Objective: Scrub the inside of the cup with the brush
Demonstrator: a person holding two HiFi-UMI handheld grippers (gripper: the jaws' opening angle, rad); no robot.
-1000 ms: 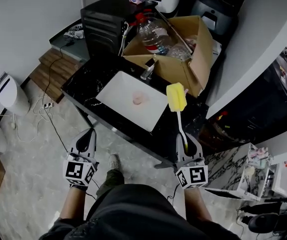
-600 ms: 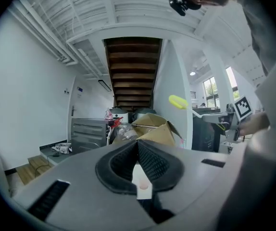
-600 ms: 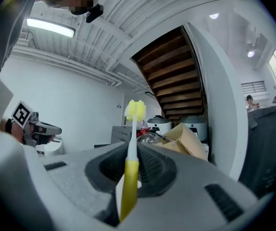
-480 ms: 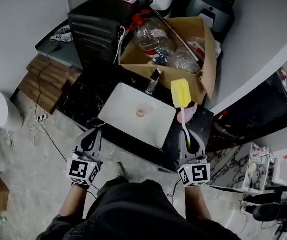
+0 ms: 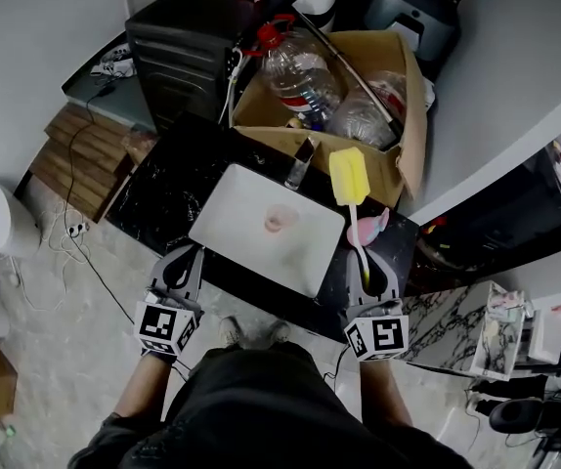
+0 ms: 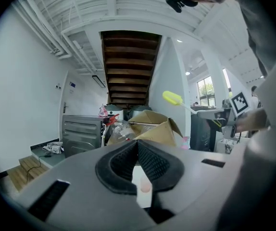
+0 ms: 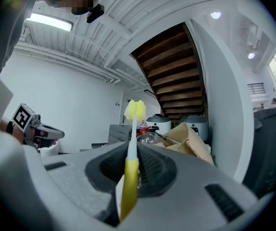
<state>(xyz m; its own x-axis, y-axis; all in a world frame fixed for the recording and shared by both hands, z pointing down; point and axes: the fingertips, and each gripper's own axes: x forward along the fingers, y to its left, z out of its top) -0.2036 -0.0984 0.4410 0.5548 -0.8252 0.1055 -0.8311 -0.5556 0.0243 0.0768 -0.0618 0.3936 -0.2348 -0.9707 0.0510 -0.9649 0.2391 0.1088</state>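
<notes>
A small pink cup point(image 5: 277, 220) sits in the white sink point(image 5: 232, 213), seen from above. My right gripper point(image 5: 366, 279) is shut on the yellow handle of the brush point(image 5: 348, 176), whose yellow sponge head stands upright over the sink's right end, apart from the cup. In the right gripper view the brush point(image 7: 134, 110) rises straight from between the right gripper's point(image 7: 131, 170) pads. My left gripper point(image 5: 181, 272) hovers at the counter's front edge, left of the sink, shut and empty. In the left gripper view the left gripper's point(image 6: 139, 165) pads are pressed together, and the cup point(image 6: 145, 187) shows below them.
The sink is set in a black marble counter point(image 5: 163, 189) with a faucet point(image 5: 300, 162) at its back. A cardboard box point(image 5: 398, 86) of plastic bottles stands behind it, a black cabinet point(image 5: 178, 42) at back left. Another pink item point(image 5: 368, 229) lies right of the sink.
The person has stepped closer, so both grippers now hang at the counter's front edge. The brush stays upright in the right gripper. The left gripper stays shut.
</notes>
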